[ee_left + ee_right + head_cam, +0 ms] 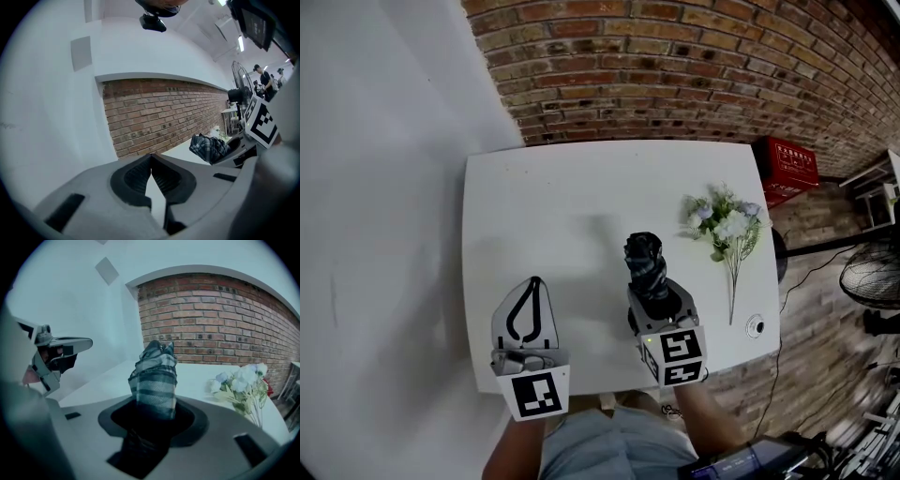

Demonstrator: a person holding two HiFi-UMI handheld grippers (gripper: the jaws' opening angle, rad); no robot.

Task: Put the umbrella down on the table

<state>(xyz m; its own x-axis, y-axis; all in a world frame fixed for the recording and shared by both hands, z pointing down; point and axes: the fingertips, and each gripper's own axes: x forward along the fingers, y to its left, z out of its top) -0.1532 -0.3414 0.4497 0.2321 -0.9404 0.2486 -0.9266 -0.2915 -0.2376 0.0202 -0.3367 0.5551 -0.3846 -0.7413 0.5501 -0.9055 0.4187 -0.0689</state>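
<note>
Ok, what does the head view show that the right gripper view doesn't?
Head view only: the red crate, the fan and a small round thing near the edge of the table. Right gripper view only: a square plate on the white wall, and a close look at the umbrella clamped in the right tool. Both: the umbrella, flowers, table, brick wall and left tool.

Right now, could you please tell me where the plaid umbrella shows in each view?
Head view: umbrella at centre, in the right gripper.
Left gripper view: right of middle, at mid-height.
Right gripper view: centre, between the jaws.
Shared landmark: the brick wall.
</note>
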